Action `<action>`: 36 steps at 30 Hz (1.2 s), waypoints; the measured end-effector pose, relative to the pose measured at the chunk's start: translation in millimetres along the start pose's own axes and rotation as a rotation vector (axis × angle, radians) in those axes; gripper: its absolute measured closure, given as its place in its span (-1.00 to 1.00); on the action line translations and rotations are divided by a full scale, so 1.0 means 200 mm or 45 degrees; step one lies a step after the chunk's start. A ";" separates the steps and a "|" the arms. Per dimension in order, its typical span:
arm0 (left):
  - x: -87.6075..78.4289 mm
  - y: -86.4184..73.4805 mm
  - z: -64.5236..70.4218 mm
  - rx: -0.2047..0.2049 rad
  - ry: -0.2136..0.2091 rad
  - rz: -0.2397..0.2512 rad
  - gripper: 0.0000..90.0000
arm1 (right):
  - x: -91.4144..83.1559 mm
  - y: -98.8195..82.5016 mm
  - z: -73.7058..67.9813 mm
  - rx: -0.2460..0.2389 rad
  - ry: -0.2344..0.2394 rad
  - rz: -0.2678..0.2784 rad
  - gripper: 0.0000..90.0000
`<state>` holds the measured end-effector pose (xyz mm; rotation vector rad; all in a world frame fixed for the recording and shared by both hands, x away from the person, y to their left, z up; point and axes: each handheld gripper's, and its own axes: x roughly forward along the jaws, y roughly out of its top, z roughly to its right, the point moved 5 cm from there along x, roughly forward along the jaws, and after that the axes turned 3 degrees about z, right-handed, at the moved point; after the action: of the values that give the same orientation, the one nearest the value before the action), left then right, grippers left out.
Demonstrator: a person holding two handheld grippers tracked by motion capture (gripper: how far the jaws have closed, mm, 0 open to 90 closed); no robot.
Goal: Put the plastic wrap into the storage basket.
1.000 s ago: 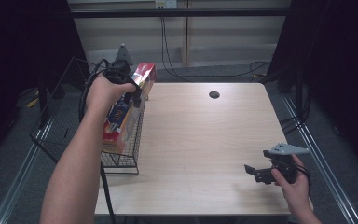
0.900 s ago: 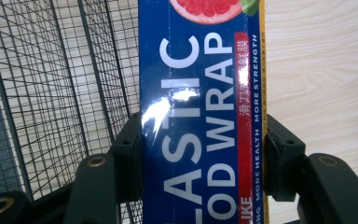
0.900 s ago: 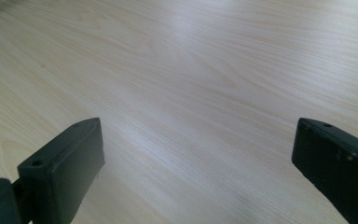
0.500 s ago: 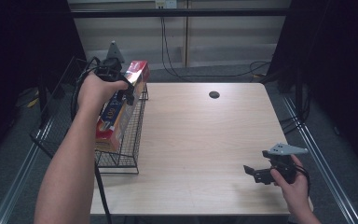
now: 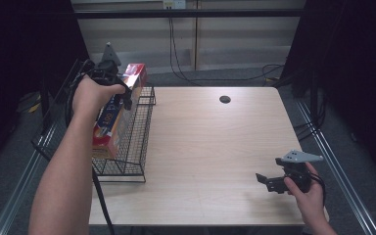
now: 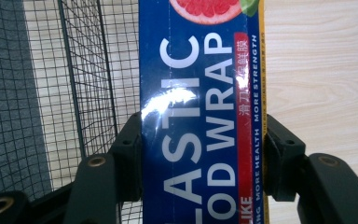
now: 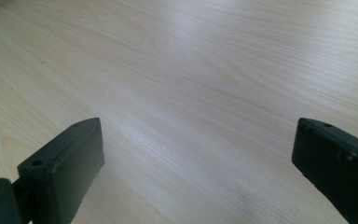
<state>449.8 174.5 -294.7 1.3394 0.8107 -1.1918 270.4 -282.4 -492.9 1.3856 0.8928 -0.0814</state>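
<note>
Left gripper (image 6: 200,154) has its jaws clamped across the long blue plastic food wrap box (image 6: 200,93), holding it tilted in the black wire basket (image 5: 132,142) at the table's (image 5: 210,147) left edge, lower end down in the basket, top end above the rim. Right gripper (image 5: 269,182) sits low over bare wood near the front right corner, jaws wide apart, gripping nothing.
</note>
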 end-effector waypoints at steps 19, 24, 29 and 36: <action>0.00 0.01 -0.11 -0.062 0.050 0.003 -0.02 | 0.01 0.00 -0.01 -0.006 0.007 -0.008 -0.95; -0.01 0.01 -0.13 -0.065 0.065 0.012 -0.02 | 0.01 0.00 -0.01 -0.011 0.007 -0.006 -0.95; -0.01 0.01 -0.16 -0.072 0.065 0.008 -0.02 | 0.01 0.00 -0.02 -0.012 0.010 -0.013 -0.95; -0.03 0.01 -0.20 -0.087 0.068 0.016 -0.02 | 0.01 0.00 -0.02 -0.008 0.003 -0.010 -0.95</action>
<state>457.7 213.3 -293.5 1.3232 0.8719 -1.1131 270.2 -278.9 -494.7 1.3767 0.9003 -0.0830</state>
